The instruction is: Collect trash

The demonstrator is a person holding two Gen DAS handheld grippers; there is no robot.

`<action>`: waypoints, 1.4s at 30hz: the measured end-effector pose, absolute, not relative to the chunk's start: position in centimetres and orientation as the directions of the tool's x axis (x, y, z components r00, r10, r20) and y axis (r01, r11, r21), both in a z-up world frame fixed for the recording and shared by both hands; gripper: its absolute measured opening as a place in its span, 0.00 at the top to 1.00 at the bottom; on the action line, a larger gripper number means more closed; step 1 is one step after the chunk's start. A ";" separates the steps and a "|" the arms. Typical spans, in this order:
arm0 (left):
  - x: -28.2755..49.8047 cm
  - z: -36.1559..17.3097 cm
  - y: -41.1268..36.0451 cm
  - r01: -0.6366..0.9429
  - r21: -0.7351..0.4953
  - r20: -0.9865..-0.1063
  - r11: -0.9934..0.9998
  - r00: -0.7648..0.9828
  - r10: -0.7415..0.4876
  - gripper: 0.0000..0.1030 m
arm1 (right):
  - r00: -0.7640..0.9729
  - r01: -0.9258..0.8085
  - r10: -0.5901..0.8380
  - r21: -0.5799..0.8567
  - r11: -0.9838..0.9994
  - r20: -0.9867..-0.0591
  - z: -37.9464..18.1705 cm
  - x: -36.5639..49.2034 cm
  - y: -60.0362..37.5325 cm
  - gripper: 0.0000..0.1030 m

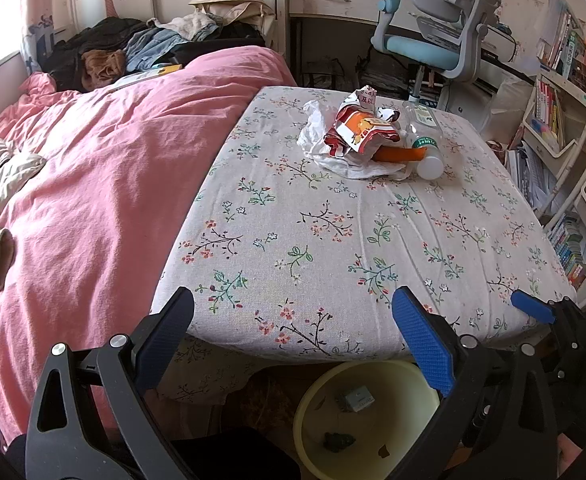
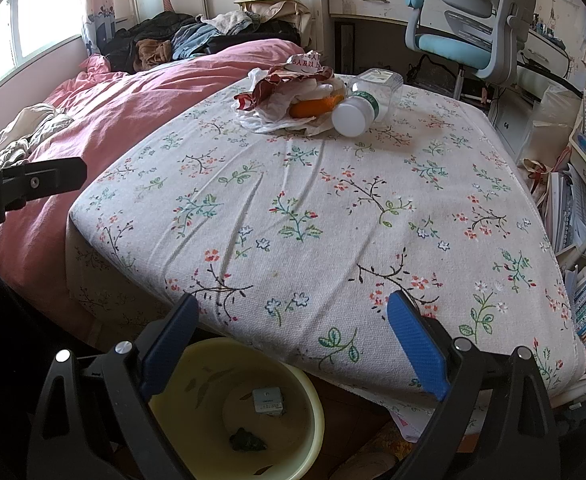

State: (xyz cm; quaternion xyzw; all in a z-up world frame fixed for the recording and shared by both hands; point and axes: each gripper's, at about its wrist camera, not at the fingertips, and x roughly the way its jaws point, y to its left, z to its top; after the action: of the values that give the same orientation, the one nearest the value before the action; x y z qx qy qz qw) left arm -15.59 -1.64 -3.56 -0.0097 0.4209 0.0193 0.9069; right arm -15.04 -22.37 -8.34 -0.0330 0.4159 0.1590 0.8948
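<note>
Here both grippers are spread wide and hold nothing. The left gripper (image 1: 293, 320) and the right gripper (image 2: 289, 328) hover just over the near edge of the low table with the white flowered cloth (image 1: 333, 240), and the blue tip of the right one shows at the right side of the left wrist view.

The trash lies in one heap far ahead of both grippers, near the far edge of the table: a crumpled white plastic bag (image 1: 333, 156) at the bottom, a crushed red and white snack wrapper (image 1: 363, 130) on top of it, an orange piece (image 1: 399, 155) half hidden under the wrapper, and a clear plastic bottle with a white cap (image 1: 427, 136) lying on its side and touching the heap on its right. Directly below the grippers, on the floor just in front of the table, stands a pale yellow round plastic basin (image 2: 313, 408) with a few small bits already in it.

I judge that the collecting of this heap is not yet begun. The risks come from the heap itself. The bottle is round and lies flat, so a push from one finger may roll it off the far or right edge. The bag and wrapper are thin and loose, so a shallow pinch may lift one layer and drop the rest. The pieces also overlap, so pulling one may drag another.
</note>
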 end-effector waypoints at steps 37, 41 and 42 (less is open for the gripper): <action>-15.6 -3.9 -1.7 -0.043 0.000 -0.767 0.999 0.641 0.027 0.07 | 0.599 -0.314 0.255 0.070 0.947 -0.759 -8.6 -15.1 -22.2 0.12; -15.6 -3.9 -1.8 -0.043 0.000 -0.767 0.999 0.641 0.028 0.07 | 0.600 -0.313 0.255 0.070 0.947 -0.759 -8.6 -15.0 -22.2 0.12; -15.6 -3.9 -1.7 -0.043 0.000 -0.767 0.999 0.641 0.027 0.07 | 0.599 -0.313 0.254 0.070 0.947 -0.759 -8.6 -15.1 -22.2 0.12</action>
State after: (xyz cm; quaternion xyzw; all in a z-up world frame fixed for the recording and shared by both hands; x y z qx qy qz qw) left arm -15.58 -1.74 -3.89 -0.0091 0.4234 0.0194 0.9057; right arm -15.08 -22.23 -8.60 -0.0353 0.4183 0.1589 0.8936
